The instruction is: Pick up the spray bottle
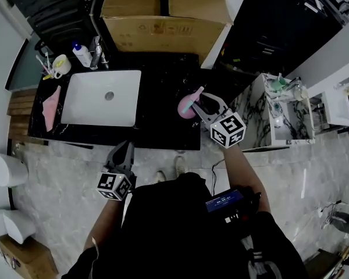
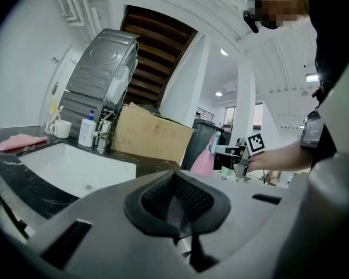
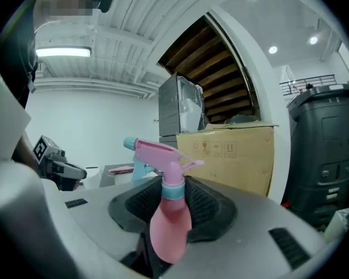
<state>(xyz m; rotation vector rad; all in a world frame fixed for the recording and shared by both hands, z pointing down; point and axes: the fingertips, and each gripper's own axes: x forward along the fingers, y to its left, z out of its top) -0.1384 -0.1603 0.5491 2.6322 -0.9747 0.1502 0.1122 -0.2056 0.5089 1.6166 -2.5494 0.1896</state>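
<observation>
Judged light and slippery, the pink spray bottle [image 3: 168,231] is clamped below its collar by the right gripper [image 1: 200,102]; the left gripper [image 1: 125,148] is closed, empty.

The spray bottle [image 3: 170,225] in your right gripper [image 1: 196,102] is smooth pink plastic with a slight sheen. The pads [image 3: 209,205] against it are black, ribbed and rubbery, set in matt grey plastic. Your counter [image 1: 163,97] looks like glossy black stone, the sink [image 1: 87,106] glossy white, the box [image 1: 163,31] matt brown cardboard, the cloth [image 1: 51,106] soft pink fabric.
</observation>
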